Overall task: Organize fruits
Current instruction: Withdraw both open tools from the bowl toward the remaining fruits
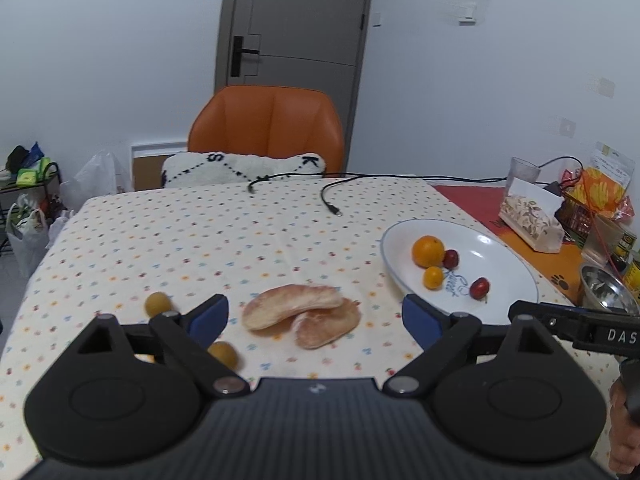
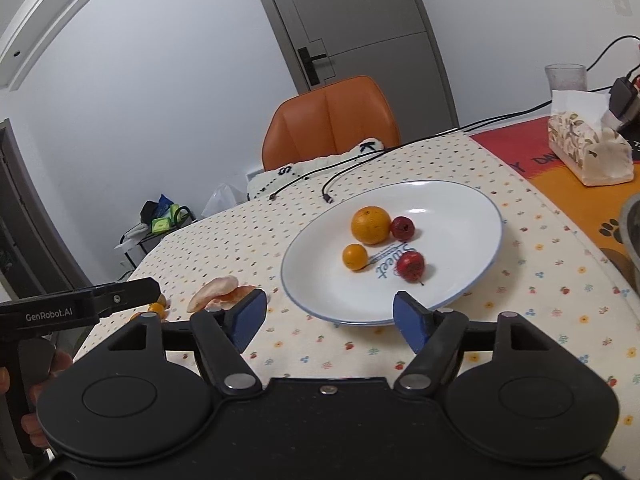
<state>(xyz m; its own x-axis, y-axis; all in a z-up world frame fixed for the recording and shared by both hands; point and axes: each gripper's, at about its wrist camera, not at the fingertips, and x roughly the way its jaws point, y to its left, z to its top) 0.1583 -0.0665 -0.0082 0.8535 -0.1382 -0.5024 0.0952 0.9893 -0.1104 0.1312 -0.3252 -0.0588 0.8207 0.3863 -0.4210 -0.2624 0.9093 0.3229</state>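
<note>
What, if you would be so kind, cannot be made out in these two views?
- Small yellow fruit, left wrist view: partly hidden by the left gripper.
- Metal bowl, right wrist view: cut off by the right edge.
- Blue print on the plate: partly covered by a red fruit.

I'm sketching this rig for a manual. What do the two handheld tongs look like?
Both tongs match: a black ribbed body, two round black discs, black linkage arms with silver pivot pins, and blue pads on the fingertips. The left tongs bear white "GenRobot.AI" lettering on the side; the right tongs show white letters "DAS". No sleeves are visible.
</note>
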